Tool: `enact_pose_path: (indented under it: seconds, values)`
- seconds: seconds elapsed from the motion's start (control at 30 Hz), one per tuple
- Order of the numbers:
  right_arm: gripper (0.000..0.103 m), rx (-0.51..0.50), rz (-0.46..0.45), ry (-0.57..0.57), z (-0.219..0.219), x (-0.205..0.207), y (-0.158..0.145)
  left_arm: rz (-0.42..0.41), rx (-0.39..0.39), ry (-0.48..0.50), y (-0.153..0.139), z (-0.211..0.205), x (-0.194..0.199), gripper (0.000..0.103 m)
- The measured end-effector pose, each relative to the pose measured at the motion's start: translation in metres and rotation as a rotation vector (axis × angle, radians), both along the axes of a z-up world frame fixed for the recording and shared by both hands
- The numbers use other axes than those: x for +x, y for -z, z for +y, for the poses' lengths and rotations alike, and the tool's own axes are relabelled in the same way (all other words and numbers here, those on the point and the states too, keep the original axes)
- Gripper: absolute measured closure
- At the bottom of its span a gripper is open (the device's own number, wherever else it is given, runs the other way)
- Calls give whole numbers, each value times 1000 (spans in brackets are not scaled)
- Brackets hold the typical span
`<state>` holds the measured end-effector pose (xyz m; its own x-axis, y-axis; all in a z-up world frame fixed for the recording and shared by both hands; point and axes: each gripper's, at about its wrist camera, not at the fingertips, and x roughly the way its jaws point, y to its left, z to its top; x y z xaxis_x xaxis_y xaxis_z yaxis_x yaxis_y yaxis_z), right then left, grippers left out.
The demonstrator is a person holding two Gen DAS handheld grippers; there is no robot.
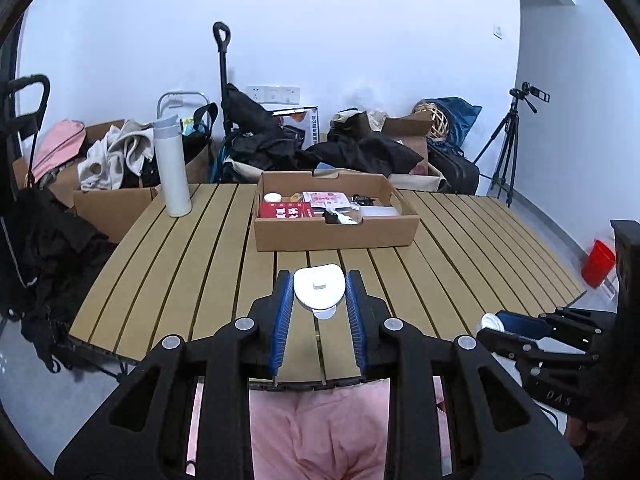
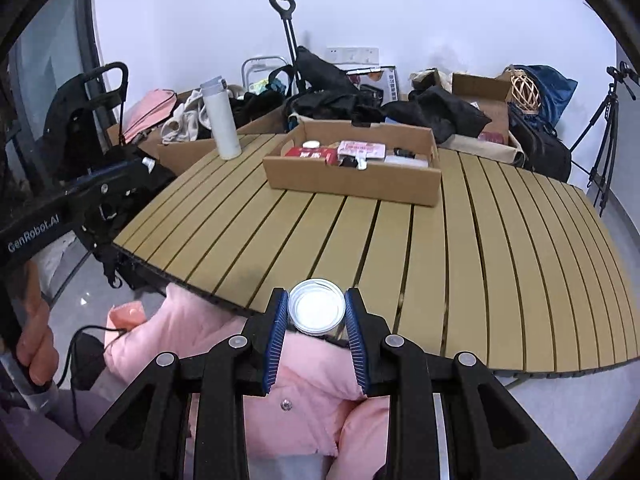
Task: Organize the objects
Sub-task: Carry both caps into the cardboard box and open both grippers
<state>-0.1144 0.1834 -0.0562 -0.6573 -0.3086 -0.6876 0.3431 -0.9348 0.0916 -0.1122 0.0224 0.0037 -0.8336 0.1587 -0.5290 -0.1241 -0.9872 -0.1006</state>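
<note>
Left gripper [image 1: 319, 294] is clamping a white lid [image 1: 319, 286], right gripper [image 2: 316, 312] a jar [image 2: 316, 307] — transport step; box [image 1: 336, 236] lying ahead of both jaws, next move — lowering inside.

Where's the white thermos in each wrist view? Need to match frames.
Left wrist: white thermos stands upright at the table's far left corner, upper left of the picture, left of the cardboard box.
Right wrist: white thermos again at the far left corner, upper left of centre, left of the cardboard box.
Shared landmark: black trolley handle against the wall, behind the table.
</note>
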Motion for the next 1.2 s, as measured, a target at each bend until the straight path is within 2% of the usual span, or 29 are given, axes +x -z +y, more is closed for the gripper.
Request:
enact_pose_path:
  seconds: [0.1, 0.17, 0.27, 0.33, 0.4, 0.47, 0.53, 0.6, 0.7, 0.83, 0.93, 0.97, 1.0, 1.03, 1.17, 1.2]
  values:
    - [71, -5, -1, 7, 5, -13, -2, -28, 46, 18, -2, -8, -16, 80]
    - [71, -20, -8, 5, 10, -37, -7, -53, 104, 63, -10, -11, -43, 80]
    - [71, -52, 10, -1, 18, -81, -23, -94, 160, 141, -24, -6, -108, 80]
    - [71, -60, 24, 9, 25, -126, -36, -115, 191, 186, -28, 3, -157, 80]
    - [71, -57, 25, 23, 32, -178, -45, -130, 230, 273, -23, 22, -217, 80]
    - [71, -79, -34, 44, 40, -235, -46, -156, 258, 289, -10, 40, -267, 80]
    - [71, -114, -134, 113, 54, -298, -36, -197, 267, 282, 8, 56, -310, 80]
    - [71, -138, -188, 121, 61, -340, -24, -254, 291, 293, 33, 70, -355, 80]
    - [71, -106, -265, 148, 62, -396, 4, -344, 293, 283, 72, 84, -402, 80]
    - [69, -18, -317, 138, 49, -430, 45, -407, 230, 238, 115, 100, -432, 77]
    - [69, -1, -336, 175, 56, -441, 67, -438, 234, 219, 135, 95, -441, 60]
    - [69, -19, -348, 172, 59, -444, 70, -446, 248, 214, 138, 90, -441, 48]
    - [68, -38, -334, 160, 62, -444, 70, -444, 262, 209, 138, 85, -440, 38]
    - [64, -43, -329, 148, 63, -444, 69, -437, 274, 209, 135, 81, -437, 36]
    - [50, -76, -322, 127, 64, -440, 62, -400, 256, 199, 110, 69, -429, 35]
    - [49, -73, -313, 129, 63, -437, 57, -381, 244, 201, 99, 64, -422, 31]
